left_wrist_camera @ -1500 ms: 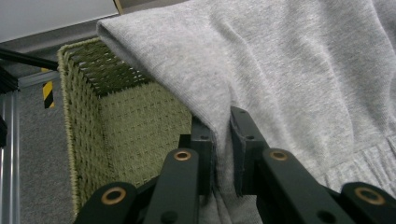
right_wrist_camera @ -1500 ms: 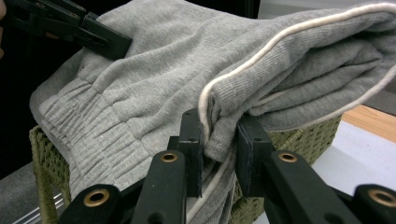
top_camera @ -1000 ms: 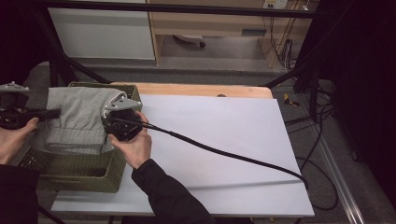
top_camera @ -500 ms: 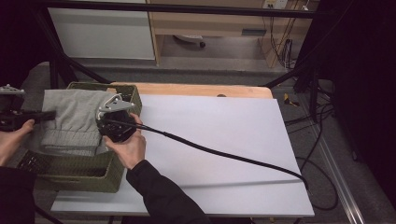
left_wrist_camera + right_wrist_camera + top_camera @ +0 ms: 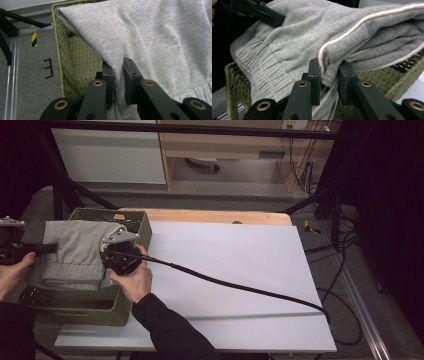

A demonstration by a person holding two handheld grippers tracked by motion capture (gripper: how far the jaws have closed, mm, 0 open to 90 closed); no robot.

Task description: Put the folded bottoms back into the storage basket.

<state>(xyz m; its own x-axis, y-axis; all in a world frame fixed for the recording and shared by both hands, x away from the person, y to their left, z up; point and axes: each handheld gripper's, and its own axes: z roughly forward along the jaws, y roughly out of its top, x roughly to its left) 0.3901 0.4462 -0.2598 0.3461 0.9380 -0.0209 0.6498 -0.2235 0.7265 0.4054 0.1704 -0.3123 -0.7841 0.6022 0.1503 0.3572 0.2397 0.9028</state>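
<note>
Grey folded garment (image 5: pixel 75 252) over green woven basket (image 5: pixel 75 305), clamped by both hand-held grippers.

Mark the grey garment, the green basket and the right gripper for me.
grey garment (image 5: pixel 75 251), high view, on its flat middle panel.
green basket (image 5: pixel 85 309), high view, on its woven near wall.
right gripper (image 5: pixel 329 75), right gripper view, between its fingertips, jaws shut on the garment's folded edge.
</note>
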